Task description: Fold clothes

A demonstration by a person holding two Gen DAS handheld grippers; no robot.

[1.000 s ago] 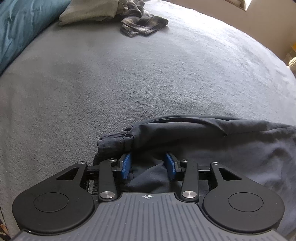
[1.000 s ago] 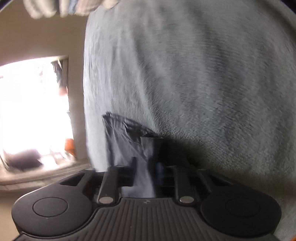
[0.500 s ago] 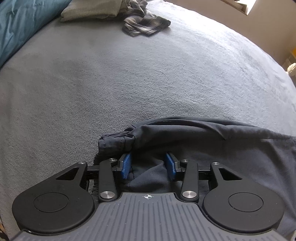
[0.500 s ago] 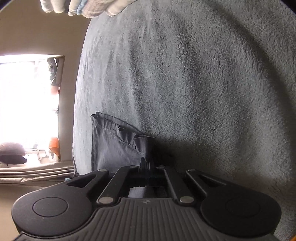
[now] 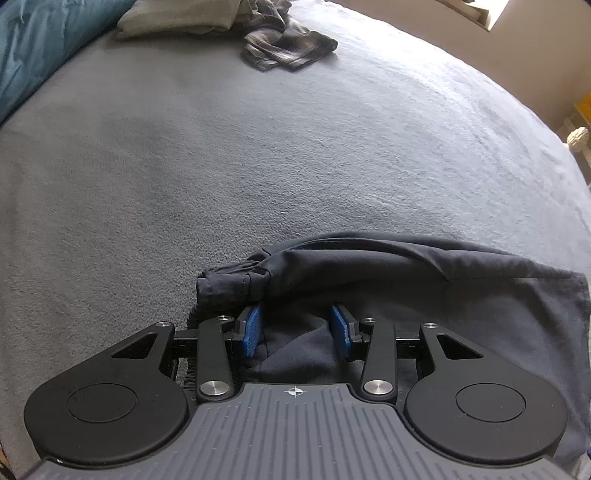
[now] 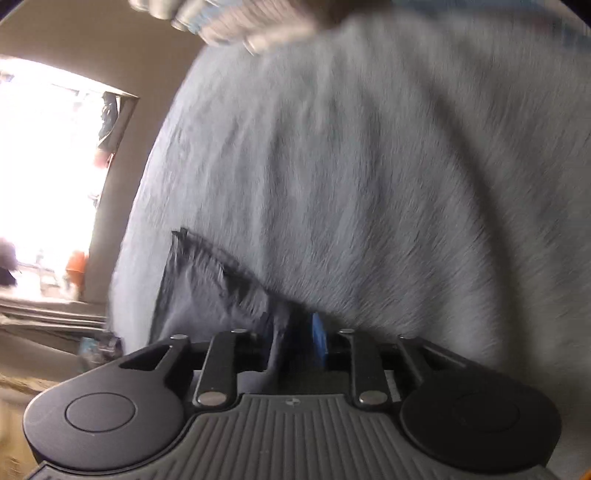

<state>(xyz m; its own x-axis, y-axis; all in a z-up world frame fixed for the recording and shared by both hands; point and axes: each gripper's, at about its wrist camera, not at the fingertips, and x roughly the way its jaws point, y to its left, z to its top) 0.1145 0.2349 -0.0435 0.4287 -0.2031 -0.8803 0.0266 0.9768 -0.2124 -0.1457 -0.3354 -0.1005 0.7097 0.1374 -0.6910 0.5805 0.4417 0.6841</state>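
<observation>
A dark navy garment (image 5: 424, 280) lies bunched on the grey blanket (image 5: 258, 166), stretching to the right. My left gripper (image 5: 295, 326) is open, its blue pads (image 5: 251, 328) on either side of a raised fold near the garment's gathered end. In the blurred right wrist view the same garment (image 6: 199, 291) hangs at the blanket's left edge. My right gripper (image 6: 293, 338) is open, with cloth lying between its jaws and one blue pad (image 6: 318, 338) showing.
A plaid garment (image 5: 288, 46) and a folded grey one (image 5: 177, 20) lie at the far end of the bed. A teal cover (image 5: 33, 48) is at the far left. A bright window (image 6: 44, 177) and wall flank the bed.
My right gripper was shut on the garment half a second ago and has opened, moving as it did. My left gripper stays open over the fold, barely moved.
</observation>
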